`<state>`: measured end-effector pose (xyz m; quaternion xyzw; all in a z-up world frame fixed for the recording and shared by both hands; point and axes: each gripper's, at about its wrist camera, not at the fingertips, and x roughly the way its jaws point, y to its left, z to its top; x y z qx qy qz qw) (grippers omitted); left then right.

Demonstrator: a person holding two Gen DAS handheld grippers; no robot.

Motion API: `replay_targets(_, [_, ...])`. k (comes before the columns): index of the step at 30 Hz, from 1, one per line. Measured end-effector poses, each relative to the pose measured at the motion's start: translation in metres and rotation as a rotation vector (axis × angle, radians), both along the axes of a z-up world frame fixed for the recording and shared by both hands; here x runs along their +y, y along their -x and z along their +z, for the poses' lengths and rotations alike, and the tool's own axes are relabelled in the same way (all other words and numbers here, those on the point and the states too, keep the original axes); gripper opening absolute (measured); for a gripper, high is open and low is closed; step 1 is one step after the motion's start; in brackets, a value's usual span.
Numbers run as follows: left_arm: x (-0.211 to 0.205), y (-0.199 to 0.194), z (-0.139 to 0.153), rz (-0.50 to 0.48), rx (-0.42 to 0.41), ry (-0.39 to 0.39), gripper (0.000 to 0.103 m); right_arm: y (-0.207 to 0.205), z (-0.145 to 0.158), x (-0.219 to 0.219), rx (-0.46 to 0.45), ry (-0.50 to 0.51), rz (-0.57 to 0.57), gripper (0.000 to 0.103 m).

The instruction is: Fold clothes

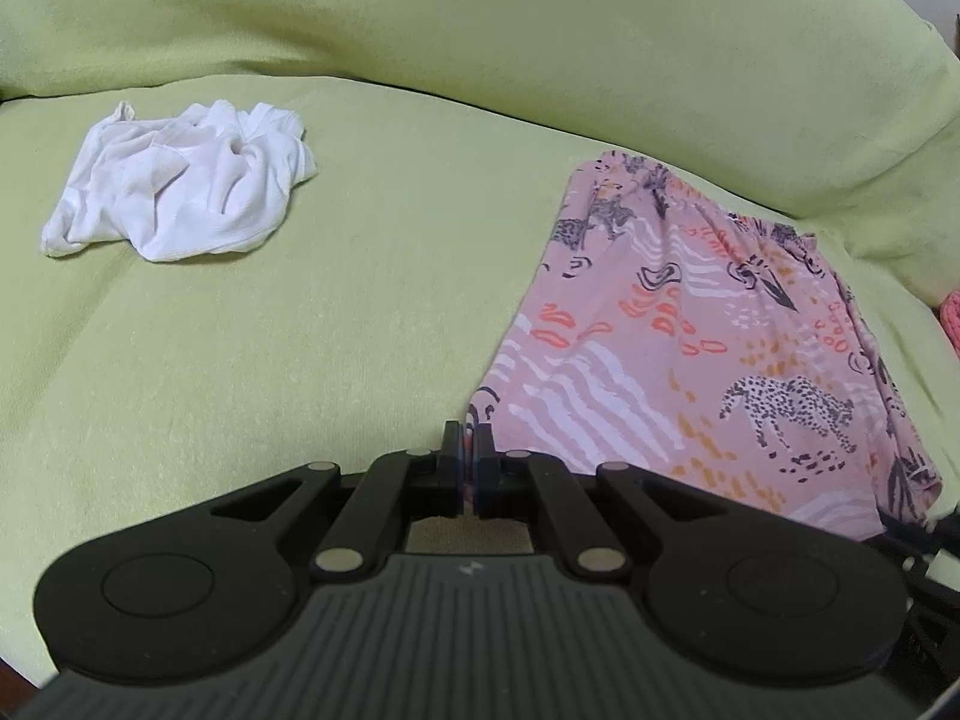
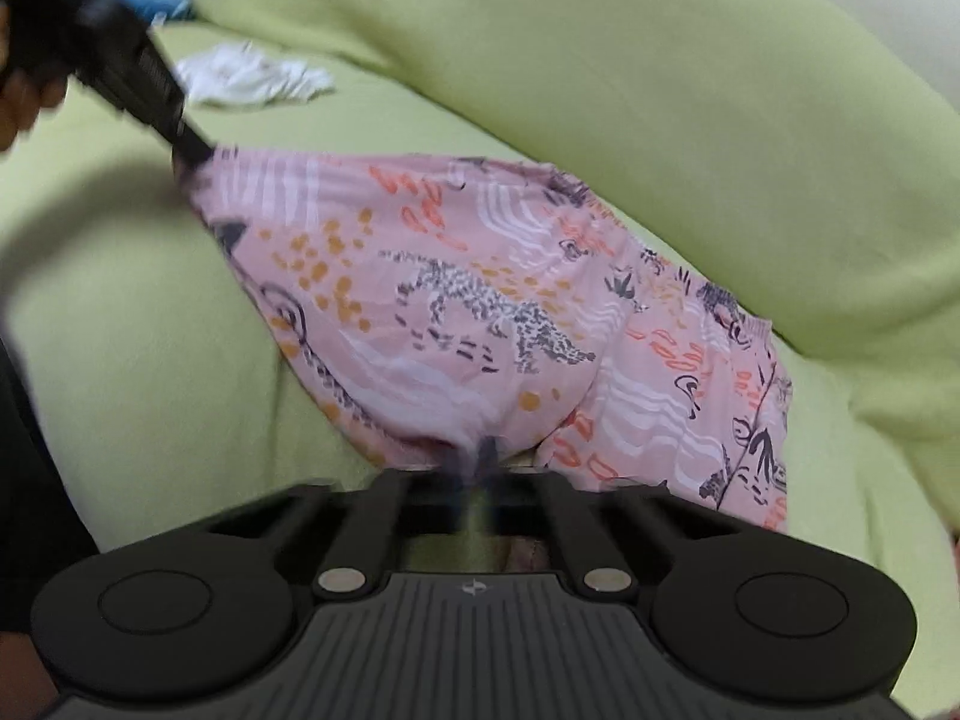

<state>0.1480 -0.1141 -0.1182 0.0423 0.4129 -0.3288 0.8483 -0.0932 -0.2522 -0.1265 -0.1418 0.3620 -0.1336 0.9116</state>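
On the green sofa (image 1: 360, 312), both grippers' jaws clamp the pink shorts' (image 1: 690, 330) hem, waistband toward the backrest.

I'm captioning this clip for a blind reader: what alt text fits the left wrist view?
The shut left gripper pinches a corner of pink animal-print shorts lying on a light green sofa. A crumpled white garment lies further back to the left.

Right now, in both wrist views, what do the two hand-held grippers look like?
Each is matte black: the left hand-held gripper and right hand-held gripper have ribbed grey-black bodies, round side discs, linkage bars with silver pivot pins, and a small white logo. No sleeve is clearly visible.
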Motion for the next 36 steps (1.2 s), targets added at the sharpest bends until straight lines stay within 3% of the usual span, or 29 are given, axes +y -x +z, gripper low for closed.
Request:
replay_targets(5, [0.009,0.002,0.038,0.0,-0.172,0.022,0.0,0.015,0.033,-0.008,-0.154,-0.162,-0.045,0.0])
replay_targets(7, [0.012,0.005,0.051,-0.006,-0.237,0.011,0.0,0.014,0.032,-0.004,-0.139,-0.184,-0.022,0.0])
replay_targets(10, [0.008,0.007,0.032,-0.018,-0.22,-0.077,0.0,0.006,0.008,0.0,-0.066,-0.218,-0.01,0.0])
replay_targets(13, [-0.003,0.014,-0.009,-0.028,-0.201,-0.268,0.0,0.007,-0.004,-0.006,-0.026,-0.279,-0.001,0.011])
replay_targets(14, [-0.004,0.02,-0.017,-0.012,-0.246,-0.321,0.001,0.011,-0.001,-0.009,-0.03,-0.296,0.008,0.018])
replay_targets(16, [-0.005,0.031,-0.016,-0.022,-0.263,-0.355,0.003,0.02,0.006,-0.017,-0.043,-0.327,0.024,0.032])
replay_targets(18, [-0.006,0.05,-0.002,-0.035,-0.29,-0.344,0.005,0.038,0.019,-0.03,-0.085,-0.336,0.021,0.037])
replay_targets(20, [-0.007,0.069,0.013,-0.049,-0.316,-0.333,0.005,0.061,0.027,-0.049,-0.118,-0.253,-0.017,0.037])
replay_targets(22, [-0.021,0.1,0.028,-0.129,-0.362,-0.309,0.005,0.077,0.027,-0.069,-0.118,-0.147,-0.068,0.036])
replay_targets(25, [-0.059,0.155,0.04,-0.339,-0.418,-0.265,0.008,0.086,0.02,-0.102,-0.076,-0.018,-0.097,0.032])
replay_targets(27, [-0.088,0.193,0.038,-0.482,-0.464,-0.248,0.011,0.087,0.018,-0.119,-0.075,0.0,-0.09,0.032])
replay_targets(30, [-0.13,0.236,0.029,-0.626,-0.524,-0.254,0.012,0.094,0.025,-0.15,-0.122,-0.202,-0.151,0.032])
replay_targets(34, [-0.16,0.256,0.015,-0.724,-0.496,-0.239,0.015,0.108,0.016,-0.203,-0.234,-0.709,-0.291,0.033])
replay_targets(36, [-0.169,0.26,0.007,-0.741,-0.485,-0.262,0.015,0.113,0.004,-0.222,-0.283,-0.893,-0.353,0.033])
